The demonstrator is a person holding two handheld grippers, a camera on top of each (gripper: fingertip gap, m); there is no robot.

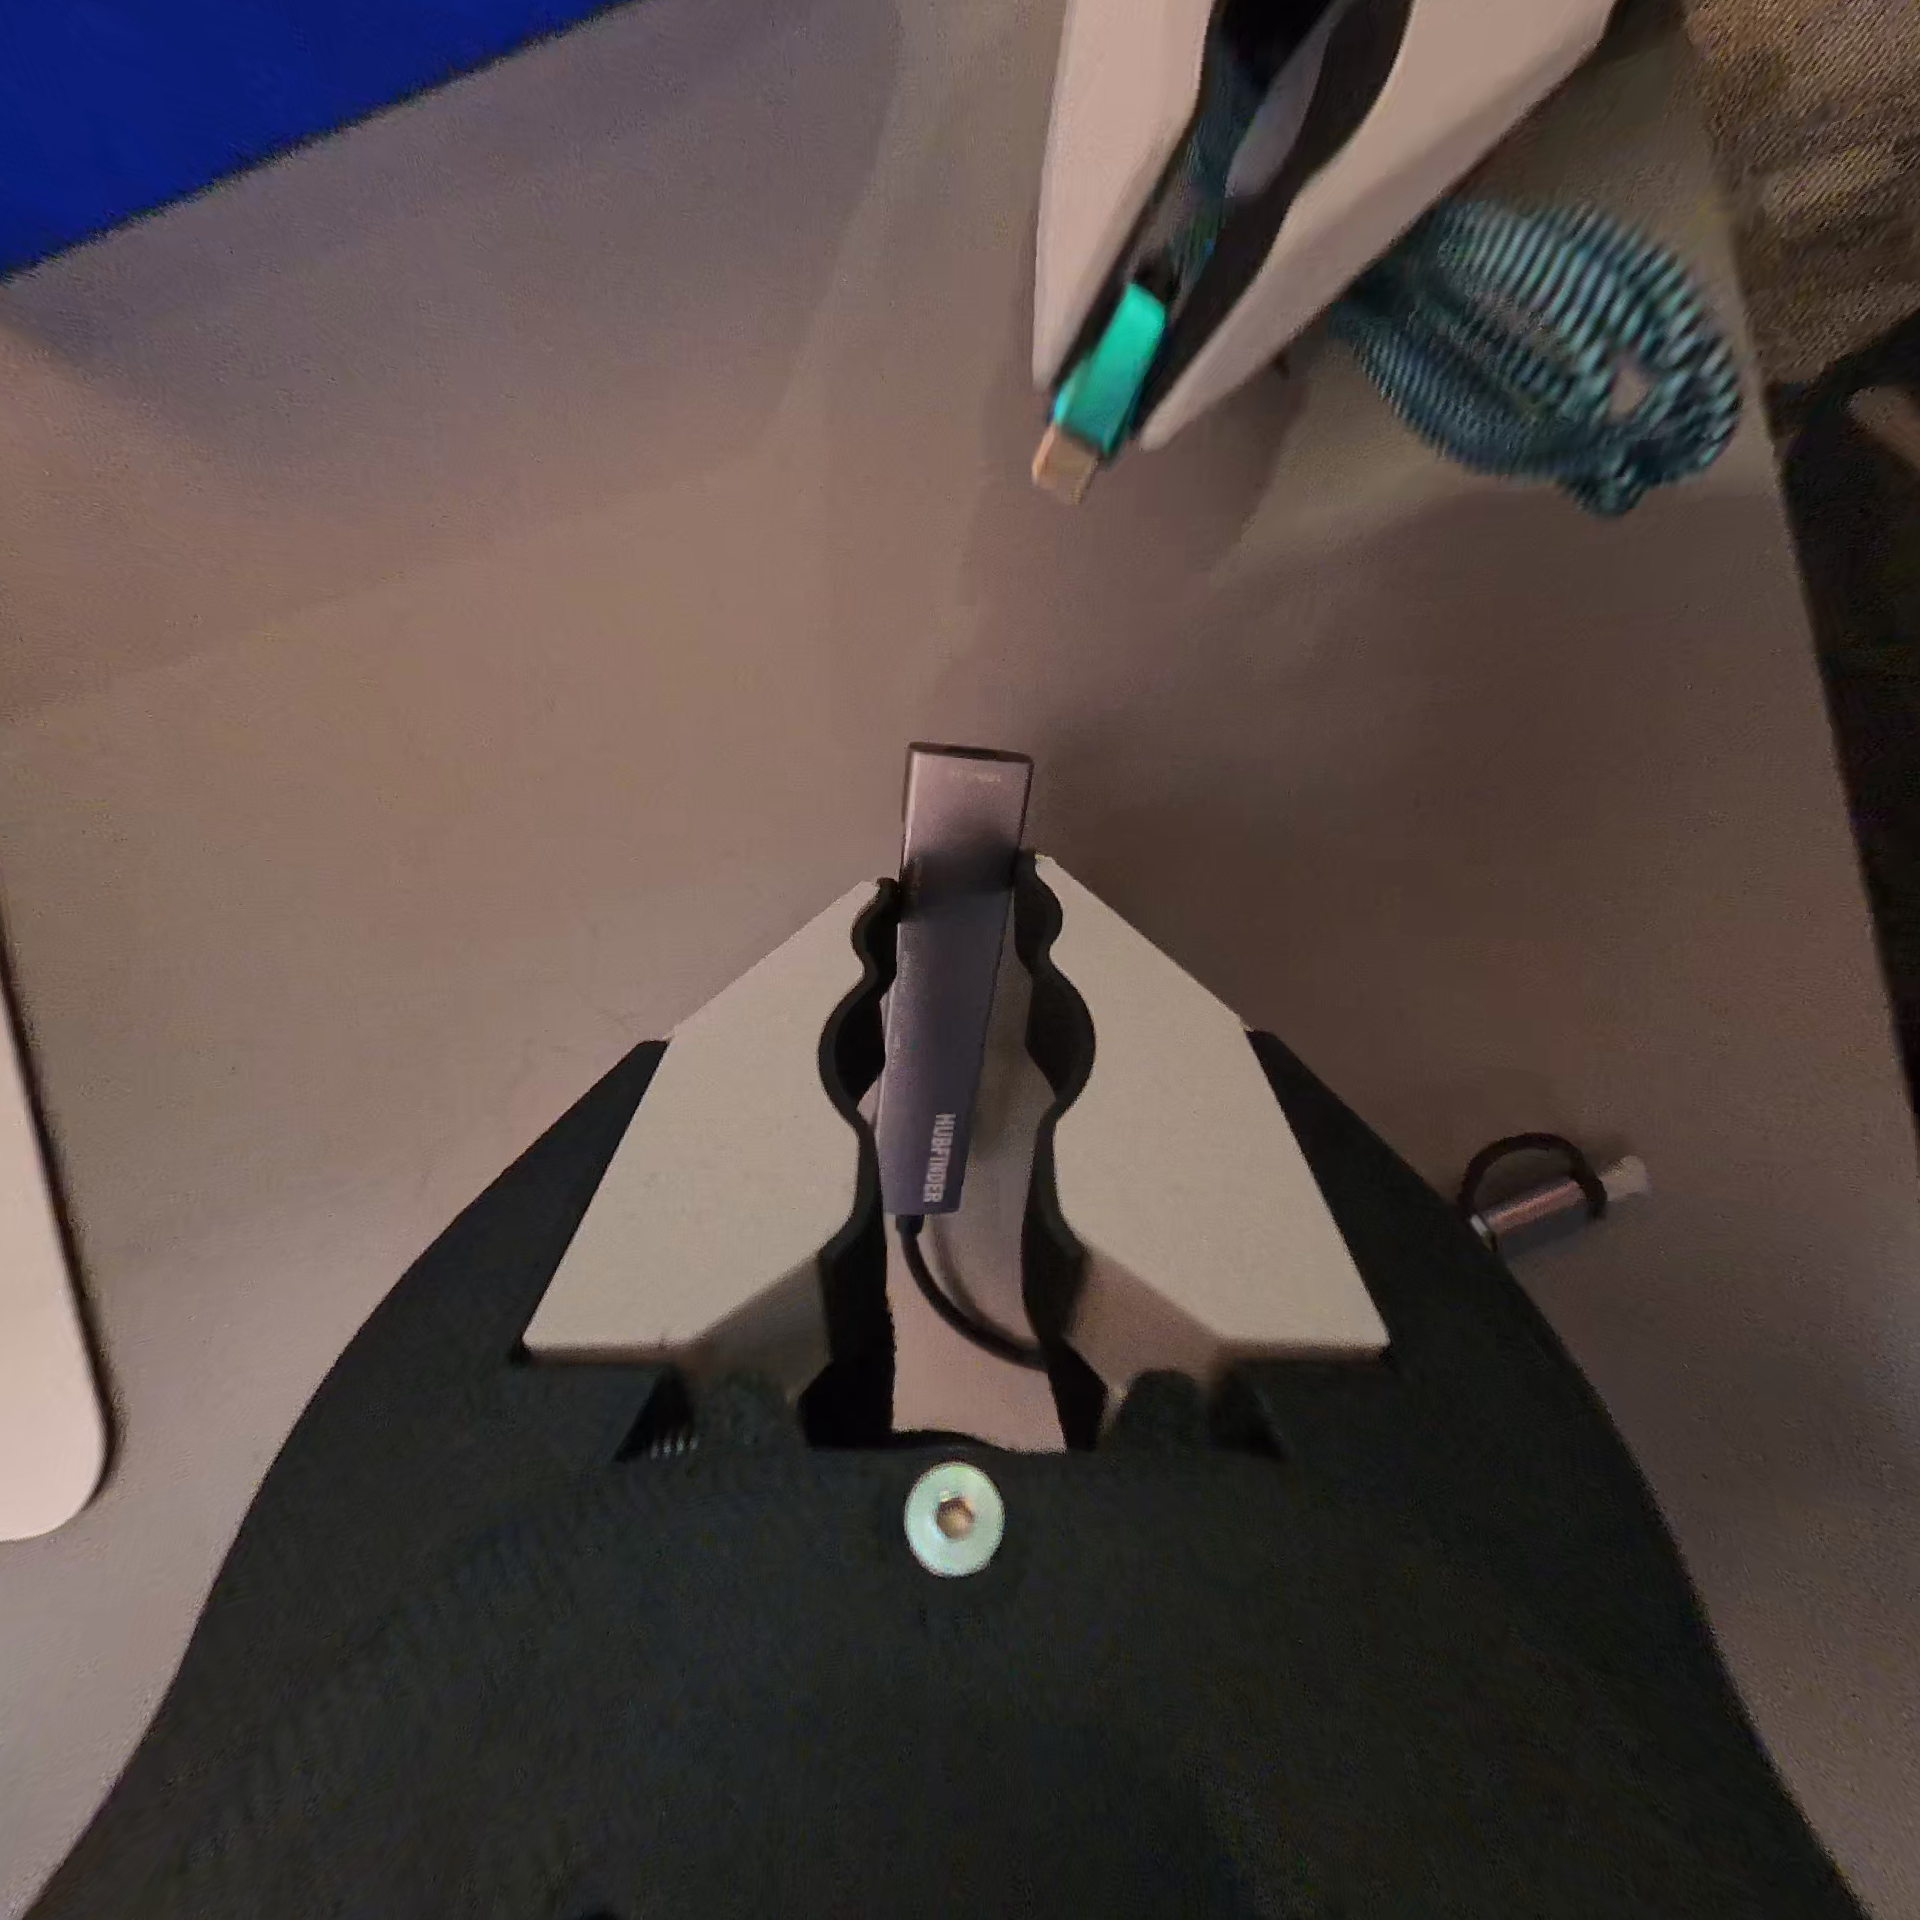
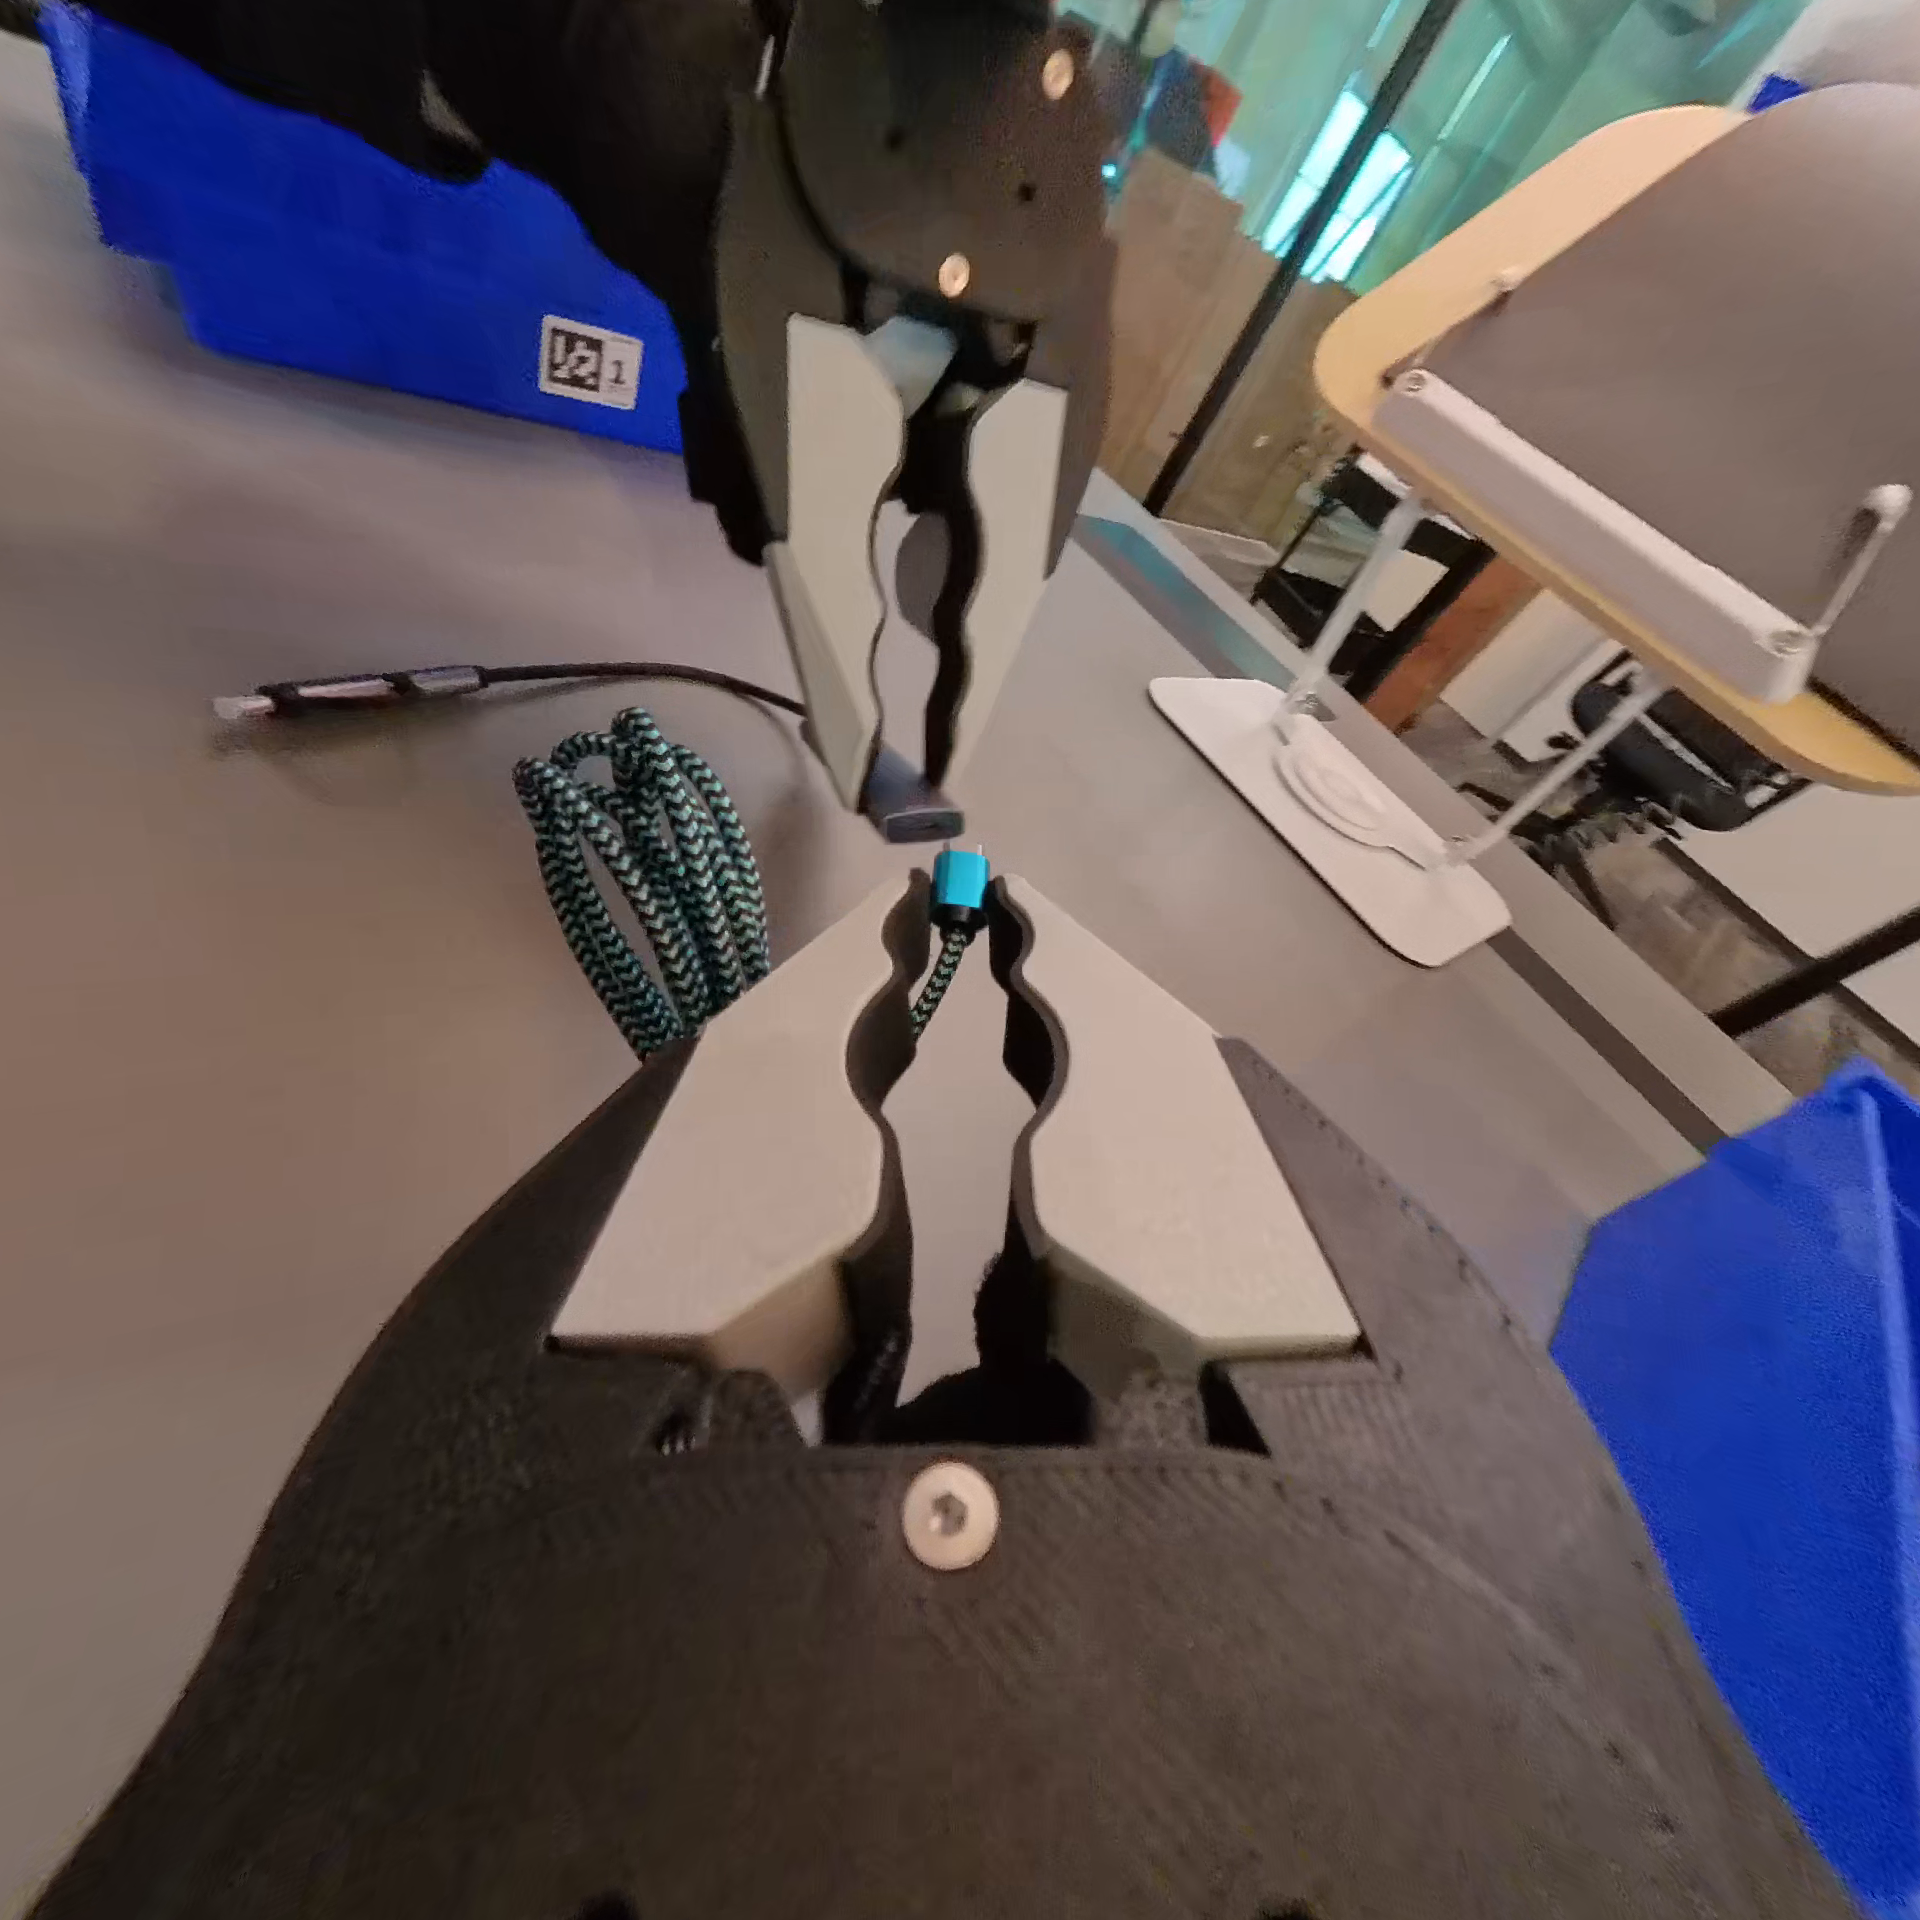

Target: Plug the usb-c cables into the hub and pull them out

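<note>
My left gripper [image 1: 961, 871] is shut on a slim grey hub [image 1: 951, 977], whose port end sticks out past the fingertips. My right gripper [image 2: 956, 885] is shut on the teal usb-c plug [image 2: 954, 868] of a teal-and-black braided cable [image 2: 649, 883]. In the right wrist view the plug tip is a small gap short of the hub's end port [image 2: 920, 816], which the left gripper [image 2: 902, 792] holds. In the left wrist view the right gripper [image 1: 1107, 414] is at the upper right with the plug [image 1: 1103, 358] angled towards the hub, and the cable coil [image 1: 1548, 353] is behind it.
The hub's own dark lead ends in a plug lying on the grey table [image 2: 343, 691], also seen in the left wrist view [image 1: 1553, 1205]. Blue bins stand at the back left [image 2: 364, 270] and near right [image 2: 1766, 1403]. A white stand base [image 2: 1340, 821] sits right.
</note>
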